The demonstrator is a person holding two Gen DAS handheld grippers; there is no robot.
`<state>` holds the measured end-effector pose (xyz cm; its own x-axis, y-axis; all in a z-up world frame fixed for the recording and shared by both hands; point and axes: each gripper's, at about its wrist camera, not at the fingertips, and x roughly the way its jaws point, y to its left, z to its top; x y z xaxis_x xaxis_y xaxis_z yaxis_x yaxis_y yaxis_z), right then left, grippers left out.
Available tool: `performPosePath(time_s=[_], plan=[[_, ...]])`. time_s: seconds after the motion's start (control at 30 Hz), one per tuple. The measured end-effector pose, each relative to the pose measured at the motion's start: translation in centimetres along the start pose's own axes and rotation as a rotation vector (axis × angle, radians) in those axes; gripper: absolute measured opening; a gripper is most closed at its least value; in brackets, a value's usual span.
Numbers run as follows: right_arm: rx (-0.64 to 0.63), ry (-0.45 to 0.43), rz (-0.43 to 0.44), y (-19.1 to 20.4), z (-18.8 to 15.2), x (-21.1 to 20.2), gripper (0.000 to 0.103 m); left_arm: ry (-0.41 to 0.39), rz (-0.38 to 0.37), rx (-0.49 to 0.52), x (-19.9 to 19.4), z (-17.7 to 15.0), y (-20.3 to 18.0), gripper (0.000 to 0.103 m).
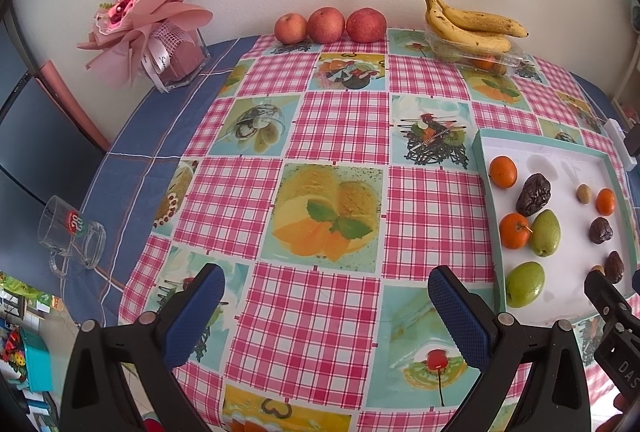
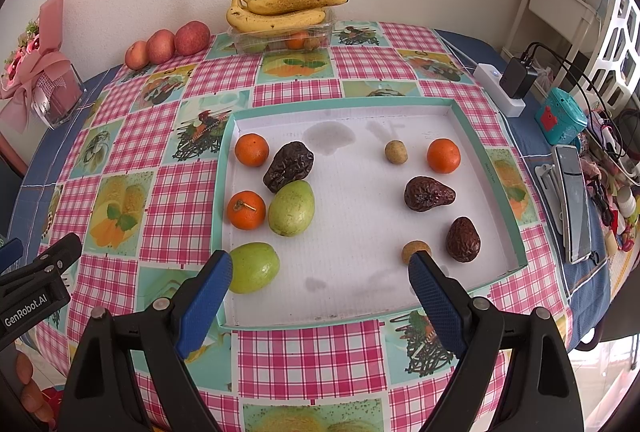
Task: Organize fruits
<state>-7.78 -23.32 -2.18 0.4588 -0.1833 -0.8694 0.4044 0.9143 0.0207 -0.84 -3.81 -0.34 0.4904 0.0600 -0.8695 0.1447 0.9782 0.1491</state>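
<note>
1. The left gripper hangs at the bottom of the left view with its jaws spread wide and nothing between them; only checked cloth lies under the gap.
2. The right gripper sits at the bottom centre of the right view, jaws spread and empty, over the near edge of the tray.
3. The tray fills the middle of the right view; its near rim runs just behind the blue fingertips.
4. Left side of the tray: an orange at the top, a dark wrinkled fruit touching a green fruit, a stemmed orange just beside it, and a second green fruit at the lower left, against the left fingertip.
5. Right side: a small tan fruit and an orange at the top, two dark fruits below, and a tan ball touching the right fingertip.
6. The tray's middle is bare white, an open lane from near rim to far rim.
7. At the counter's far edge by the wall: three apples in a row and bananas on a clear box.
8. In the left view, wide bare cloth lies between the gripper and the apples; a glass mug stands at the left edge of the counter, and a bouquet at the upper left.
9. A phone, a charger and clutter crowd the right edge of the right view.
</note>
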Motion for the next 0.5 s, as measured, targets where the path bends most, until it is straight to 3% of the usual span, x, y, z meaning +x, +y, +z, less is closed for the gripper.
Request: performPosePath(time_s=[0.5], plan=[[0.000,0.001,-0.001,0.06,-0.04,0.00,0.090,0.000,0.001,-0.007,-0.01,-0.05,0.08,0.103]])
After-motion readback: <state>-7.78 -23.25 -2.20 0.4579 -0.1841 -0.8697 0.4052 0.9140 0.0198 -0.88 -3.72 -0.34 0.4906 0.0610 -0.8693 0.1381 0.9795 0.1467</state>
